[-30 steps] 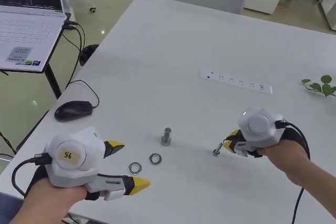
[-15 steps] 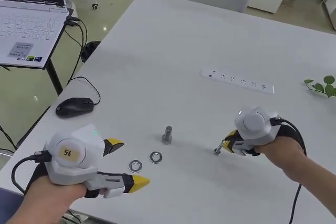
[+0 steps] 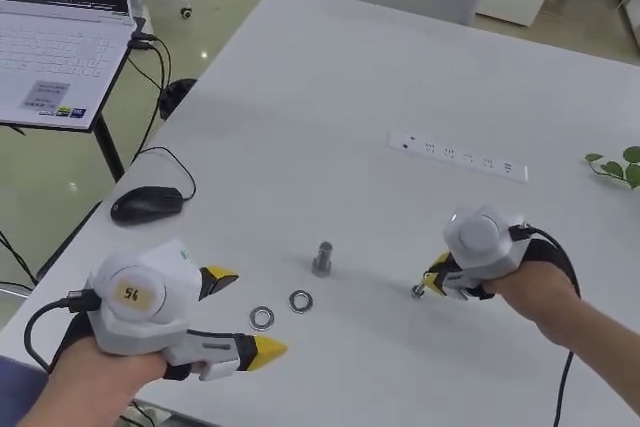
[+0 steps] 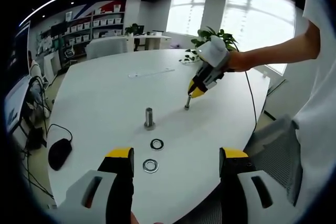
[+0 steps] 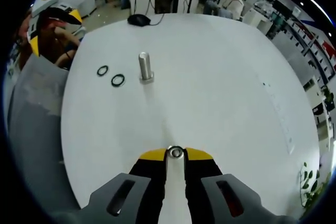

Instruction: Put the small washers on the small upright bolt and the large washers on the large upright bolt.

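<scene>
1. right gripper (image 3: 432, 282) is out to the right of the large bolt (image 3: 322, 258), jaws pinched almost together on a tiny metal ring, a small washer (image 5: 175, 152) by the look of it.
2. that ring sits right at the top of the small bolt (image 3: 417, 290), which stands well to the right of the large bolt. the gripper tilts down, i'd say so the ring can drop over the thread. whether it's already on the thread, can't tell.
3. left gripper (image 3: 248, 312) hangs on the near-left side of the large bolt, jaws wide apart, nothing between them, likely ready for the next pick.
4. first washer (image 3: 300, 300) lies flat just in front of the large bolt, second washer (image 3: 262, 318) beside it, nearer the left gripper. both look like the large kind, within easy reach.
5. my call for the next move: a gentle release, because a nudge could tip that thin small bolt.
</scene>
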A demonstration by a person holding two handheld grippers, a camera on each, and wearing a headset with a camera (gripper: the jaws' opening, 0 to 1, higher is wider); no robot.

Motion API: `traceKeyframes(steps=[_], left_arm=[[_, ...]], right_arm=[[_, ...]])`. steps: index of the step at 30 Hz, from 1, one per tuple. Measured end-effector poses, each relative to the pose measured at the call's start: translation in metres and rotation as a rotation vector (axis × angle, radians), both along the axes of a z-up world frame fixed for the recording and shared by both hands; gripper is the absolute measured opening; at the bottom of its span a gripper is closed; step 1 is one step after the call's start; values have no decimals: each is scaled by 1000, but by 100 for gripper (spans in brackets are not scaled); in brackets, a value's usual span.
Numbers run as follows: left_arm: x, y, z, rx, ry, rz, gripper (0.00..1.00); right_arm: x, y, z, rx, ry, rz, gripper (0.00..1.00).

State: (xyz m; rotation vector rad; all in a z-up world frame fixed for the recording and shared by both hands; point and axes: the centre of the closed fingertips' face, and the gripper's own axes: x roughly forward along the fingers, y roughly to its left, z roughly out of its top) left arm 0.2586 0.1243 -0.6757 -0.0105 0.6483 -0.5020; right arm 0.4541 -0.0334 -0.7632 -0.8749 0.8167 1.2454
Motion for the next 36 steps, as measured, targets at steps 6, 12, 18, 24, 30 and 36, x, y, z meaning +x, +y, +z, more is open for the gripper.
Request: traceKeyframes(steps=[6,12,18,24,30,36], left_arm=[[0,-1,0,2,1,-4,65],[1,-1,0,1,0,-4,65],[1,-3,-1,3,3,-11,65],[1,-3,0,2,2,-10,65],[0,-2,-2,1,5,-7,65],[-1,-1,-2,2,8,-4,65]], right_arm=[[1,2,1,1,6,-7,13],[-2,0,0,-14,4,1,13],[-3,2,0,-31,1,20,13],[-4,2,-1,-64,-15,54,13],[-3,1,-7,-83,-11,64,13],[-2,2,-14,-104,-8,74,13]])
